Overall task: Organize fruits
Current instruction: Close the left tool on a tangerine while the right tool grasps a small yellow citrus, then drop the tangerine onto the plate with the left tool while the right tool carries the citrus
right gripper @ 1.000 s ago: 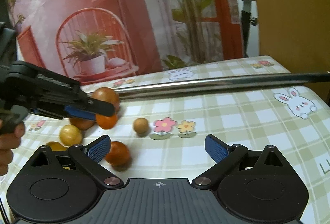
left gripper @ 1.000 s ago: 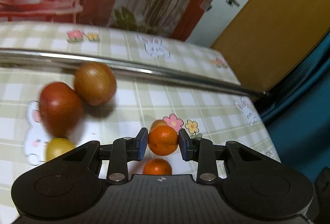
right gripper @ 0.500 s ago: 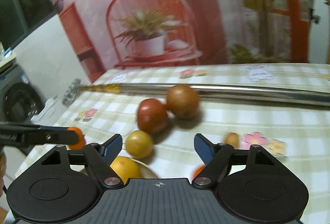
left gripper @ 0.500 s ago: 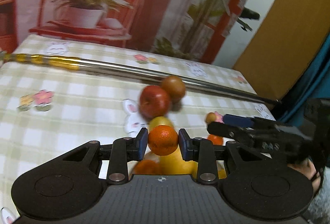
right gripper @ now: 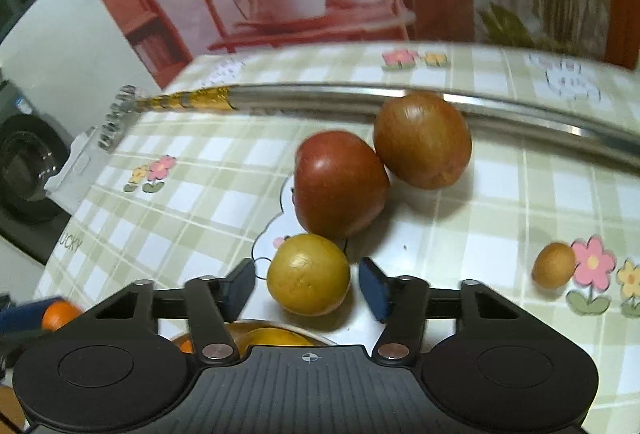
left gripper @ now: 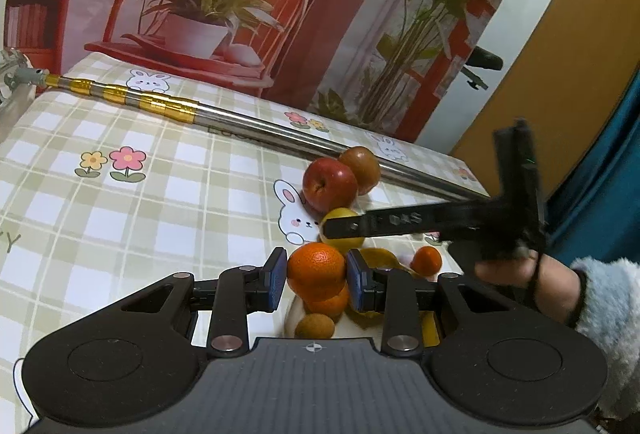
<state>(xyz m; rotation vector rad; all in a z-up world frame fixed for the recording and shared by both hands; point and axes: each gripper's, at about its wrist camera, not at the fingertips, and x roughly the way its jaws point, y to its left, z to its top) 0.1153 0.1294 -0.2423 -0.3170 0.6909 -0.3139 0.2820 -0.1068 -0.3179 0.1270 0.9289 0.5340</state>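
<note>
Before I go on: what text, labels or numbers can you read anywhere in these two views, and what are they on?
"0&S", or close to it: embossed on the right gripper's finger, left wrist view; first character unsure.
"UCKY": printed on the tablecloth at its left edge, right wrist view, start cut off.
Lettering on the tablecloth beside the metal pole: too hidden to read.

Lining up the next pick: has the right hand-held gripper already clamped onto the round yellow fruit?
No. The right hand-held gripper is open, with a visible gap between each blue pad and the round yellow fruit on the checked tablecloth.

Left gripper (left gripper: pixel 317 277) clamped tight; right gripper (right gripper: pixel 306 288) spread wide, hand (left gripper: pixel 532 284) gripping handle
</note>
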